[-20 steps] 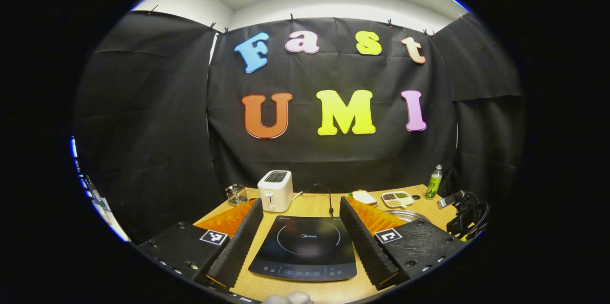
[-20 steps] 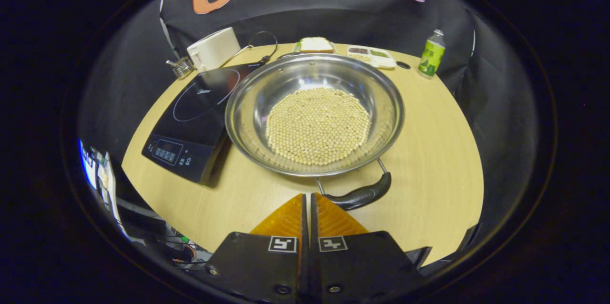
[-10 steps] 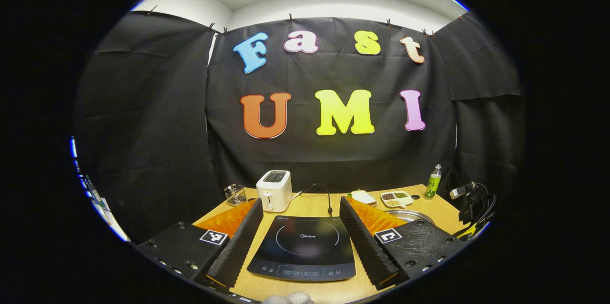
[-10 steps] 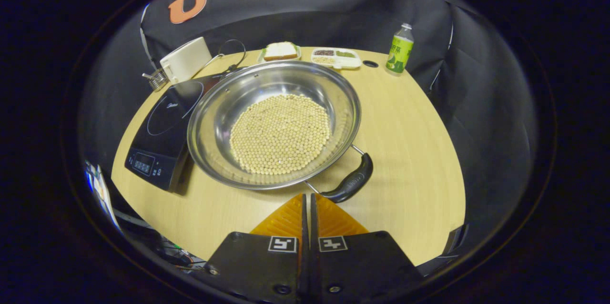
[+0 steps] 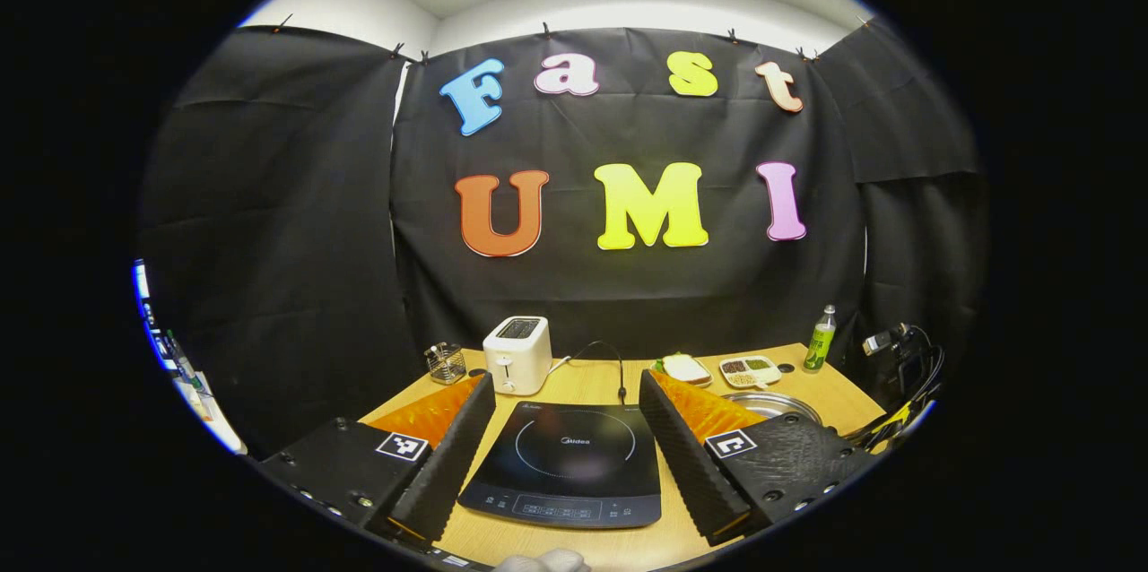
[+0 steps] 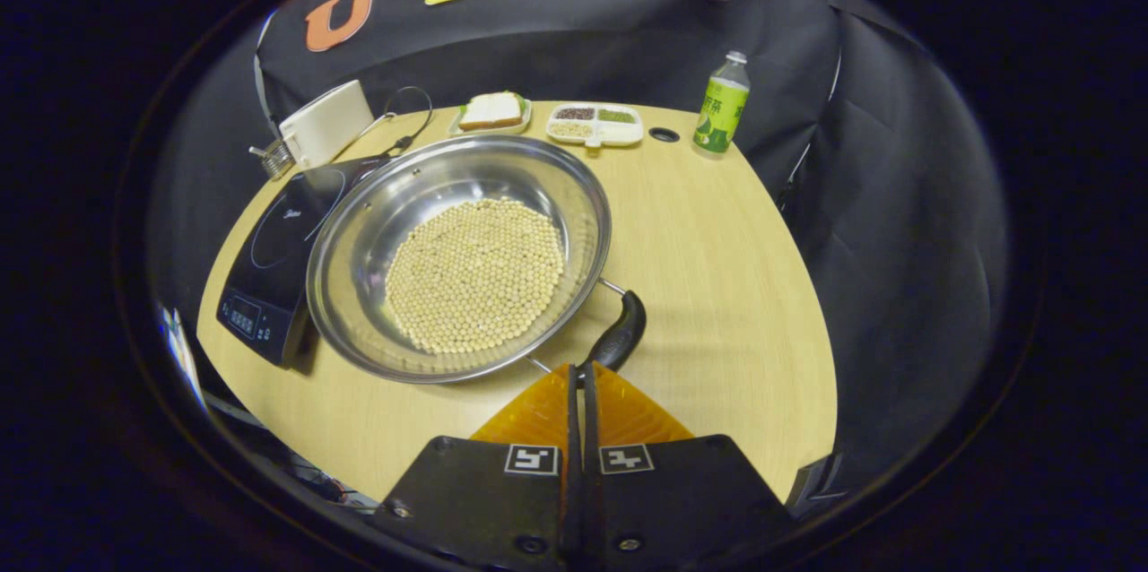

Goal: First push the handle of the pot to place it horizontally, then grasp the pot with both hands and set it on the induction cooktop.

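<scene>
Right gripper fingers closed together, tips at pot handle; left gripper spread wide above induction cooktop. Pot beside cooktop. Push handle steadily sideways; avoid spilling beans.

In the right gripper view the pot stands on the table, its left rim just beside the induction cooktop and partly overlapping it. Beans lie in the pot's bottom. The pot's handle sticks out at its near right, and the tips of the right gripper sit at the handle's near end. Along the far edge, from left to right, stand a wire holder, a toaster, a plate with bread, a divided tray and a bottle. In the left gripper view the cooktop lies between the fingers of the left gripper, the toaster behind it.
</scene>
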Available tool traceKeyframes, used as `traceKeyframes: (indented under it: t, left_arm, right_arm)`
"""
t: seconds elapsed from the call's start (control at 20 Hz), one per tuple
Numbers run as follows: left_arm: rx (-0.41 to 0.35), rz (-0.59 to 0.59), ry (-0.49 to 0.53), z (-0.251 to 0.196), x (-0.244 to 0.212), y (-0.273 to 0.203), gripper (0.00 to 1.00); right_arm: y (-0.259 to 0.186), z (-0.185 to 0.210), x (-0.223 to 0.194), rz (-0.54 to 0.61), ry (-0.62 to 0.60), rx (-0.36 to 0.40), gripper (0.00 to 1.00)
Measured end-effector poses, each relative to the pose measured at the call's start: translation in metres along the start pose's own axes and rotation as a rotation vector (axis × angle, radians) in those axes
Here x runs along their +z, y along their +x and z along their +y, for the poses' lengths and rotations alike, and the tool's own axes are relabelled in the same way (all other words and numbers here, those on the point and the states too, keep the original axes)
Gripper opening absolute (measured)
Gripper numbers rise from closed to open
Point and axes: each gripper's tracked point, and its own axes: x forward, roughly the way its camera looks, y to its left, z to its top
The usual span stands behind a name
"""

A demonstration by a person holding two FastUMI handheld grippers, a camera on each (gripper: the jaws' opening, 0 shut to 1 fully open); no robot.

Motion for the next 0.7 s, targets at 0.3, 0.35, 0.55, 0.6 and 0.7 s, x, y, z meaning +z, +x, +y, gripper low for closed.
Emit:
traceKeyframes:
  t: [0.3, 0.35, 0.55, 0.6, 0.7]
  left_arm:
    - [0.029, 0.019, 0.020, -0.022, -0.003, 0.003, 0.96]
    - [0.037, 0.021, 0.021, -0.026, -0.003, 0.003, 0.96]
    - [0.062, 0.030, 0.025, -0.042, -0.005, 0.005, 0.96]
    - [0.070, 0.036, 0.027, -0.045, -0.005, 0.006, 0.96]
    - [0.090, 0.045, 0.030, -0.051, -0.007, 0.007, 0.96]
  right_arm:
    - [0.016, -0.028, 0.019, -0.004, -0.047, -0.002, 0.04]
    - [0.019, -0.034, 0.020, 0.004, -0.045, -0.005, 0.04]
    - [0.034, -0.058, 0.026, 0.031, -0.031, 0.007, 0.00]
    - [0.038, -0.060, 0.028, 0.036, -0.021, 0.020, 0.00]
    - [0.044, -0.064, 0.036, 0.032, -0.024, 0.028, 0.04]
